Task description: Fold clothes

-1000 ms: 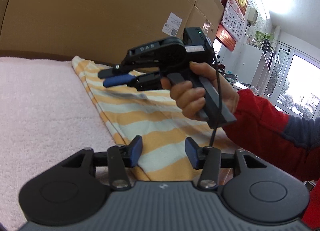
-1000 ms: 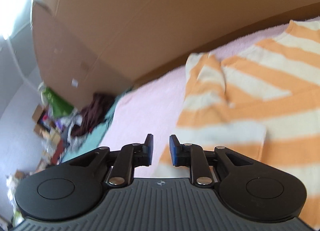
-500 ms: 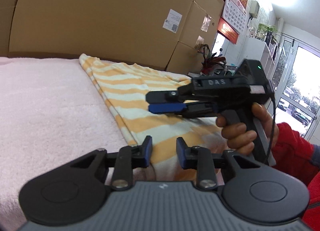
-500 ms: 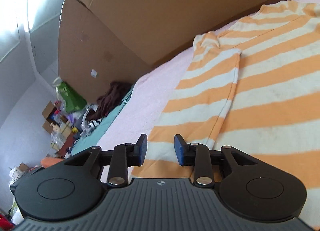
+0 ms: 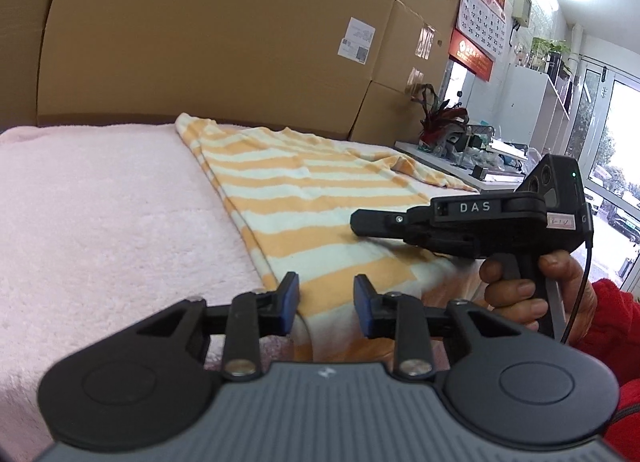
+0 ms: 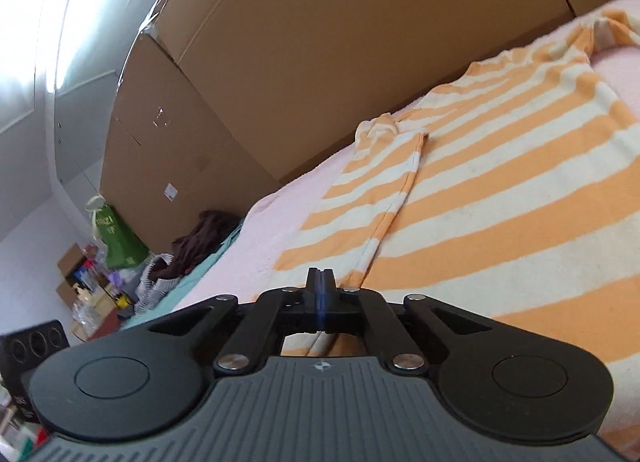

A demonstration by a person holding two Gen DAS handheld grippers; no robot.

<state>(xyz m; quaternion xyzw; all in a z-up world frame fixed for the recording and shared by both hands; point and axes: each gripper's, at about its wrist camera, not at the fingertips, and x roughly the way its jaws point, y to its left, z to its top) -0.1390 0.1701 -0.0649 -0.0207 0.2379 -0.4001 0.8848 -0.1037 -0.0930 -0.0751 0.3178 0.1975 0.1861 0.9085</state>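
An orange-striped shirt (image 5: 320, 198) lies flat on the pink blanket (image 5: 100, 214), its hem at the near edge, with bare blanket beside it. The left gripper (image 5: 326, 298) hovers there, fingers apart and empty. The right gripper (image 6: 320, 294) has its fingers pressed together, holding nothing visible. Cardboard boxes (image 5: 208, 34) wall the far edge.

Soft cloth, matt plastic, plain cardboard

The striped shirt (image 5: 320, 198) is soft matt knit cloth on a fluffy pink terry cover (image 5: 100, 202). The left gripper (image 5: 326, 300) is matt black plastic with ribbed grey housing, shiny metal pins and blue rubbery pads (image 5: 290, 298). The boxes (image 5: 220, 34) are dull brown cardboard.
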